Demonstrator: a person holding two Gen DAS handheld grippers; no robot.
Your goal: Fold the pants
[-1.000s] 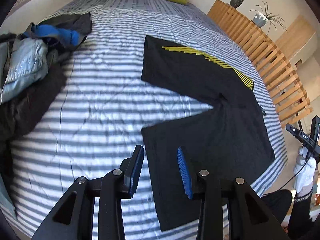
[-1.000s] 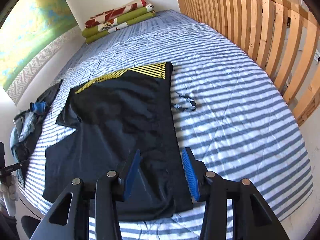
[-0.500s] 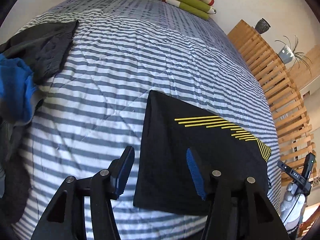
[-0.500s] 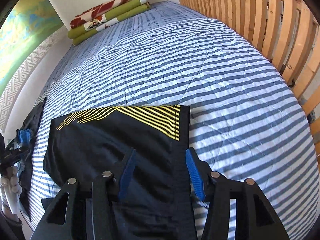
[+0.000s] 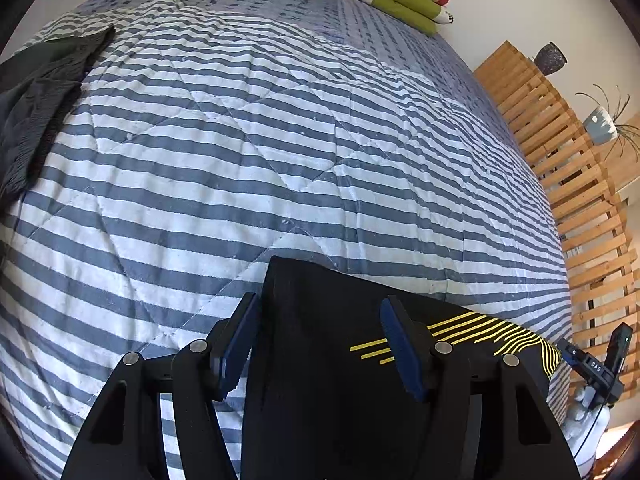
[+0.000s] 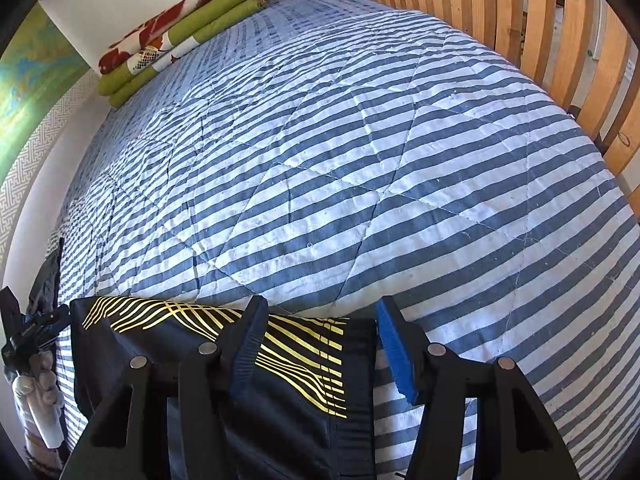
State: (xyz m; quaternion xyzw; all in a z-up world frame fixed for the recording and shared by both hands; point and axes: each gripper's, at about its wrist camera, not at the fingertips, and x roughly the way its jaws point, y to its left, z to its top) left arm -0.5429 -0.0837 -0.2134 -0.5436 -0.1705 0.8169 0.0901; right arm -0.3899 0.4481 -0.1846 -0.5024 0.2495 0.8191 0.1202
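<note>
Overhead, black pants lie on a striped quilt beside wooden slats.

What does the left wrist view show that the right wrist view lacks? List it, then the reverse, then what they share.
Only the left wrist view: a dark vase and a potted plant atop the wooden slats, and the right gripper at the edge.

Only the right wrist view: a green wall hanging and the left gripper.

Both: black pants with yellow stripes on the striped quilt, folded green bedding, wooden slats, and each view's own open gripper above a far corner of the pants.
</note>
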